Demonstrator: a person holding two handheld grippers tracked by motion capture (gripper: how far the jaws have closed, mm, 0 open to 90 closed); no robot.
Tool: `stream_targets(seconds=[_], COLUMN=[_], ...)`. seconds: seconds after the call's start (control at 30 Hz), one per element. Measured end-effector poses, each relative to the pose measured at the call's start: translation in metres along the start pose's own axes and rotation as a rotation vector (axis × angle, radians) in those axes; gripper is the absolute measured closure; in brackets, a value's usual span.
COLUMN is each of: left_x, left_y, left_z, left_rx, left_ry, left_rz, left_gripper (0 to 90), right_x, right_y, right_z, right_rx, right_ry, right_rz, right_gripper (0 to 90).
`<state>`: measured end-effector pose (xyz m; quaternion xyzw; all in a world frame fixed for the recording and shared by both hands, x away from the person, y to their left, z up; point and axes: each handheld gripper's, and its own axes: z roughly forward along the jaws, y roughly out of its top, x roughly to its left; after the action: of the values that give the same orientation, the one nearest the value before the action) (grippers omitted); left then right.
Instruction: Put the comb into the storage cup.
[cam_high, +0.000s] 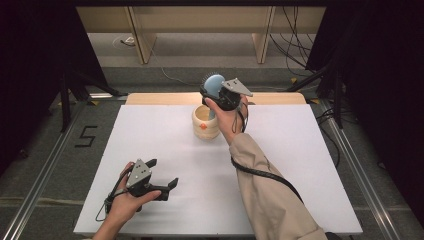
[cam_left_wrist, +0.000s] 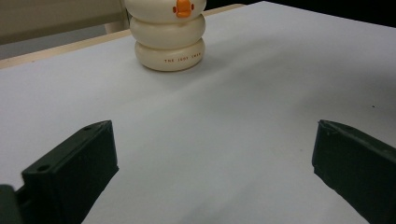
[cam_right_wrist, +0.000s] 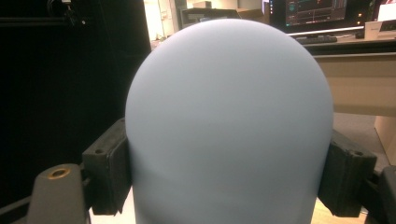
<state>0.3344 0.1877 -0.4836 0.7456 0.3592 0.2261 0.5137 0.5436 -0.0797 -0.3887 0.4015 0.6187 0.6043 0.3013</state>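
Overhead, a blue brush is held above the cream ringed holder by the right gripper, while the left gripper is kept low near the white table edge. Ahead of the left gripper's widely parted jaws, the holder is seen standing. Between the right gripper's jaws, the brush's rounded back is clamped.

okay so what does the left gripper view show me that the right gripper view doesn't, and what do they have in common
The left gripper view shows the cream ringed holder with its orange beak and small printed lettering, standing on the white table, and the left gripper with its jaws wide apart. The right gripper view shows the right gripper clamped on a pale blue rounded brush head, with monitors behind. Both look along two black jaws.
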Motion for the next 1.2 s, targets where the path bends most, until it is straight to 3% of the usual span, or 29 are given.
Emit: stream_targets(seconds=[1.2], left_x=[0.0], left_y=[0.0], left_z=[0.001], left_rx=[-0.001], left_ry=[-0.004], left_rz=[-0.005], left_gripper=[0.0], right_x=[0.003], right_y=[-0.022], right_z=[0.001], right_rx=[0.039], right_ry=[0.009], right_rz=[-0.008], right_gripper=[20.4])
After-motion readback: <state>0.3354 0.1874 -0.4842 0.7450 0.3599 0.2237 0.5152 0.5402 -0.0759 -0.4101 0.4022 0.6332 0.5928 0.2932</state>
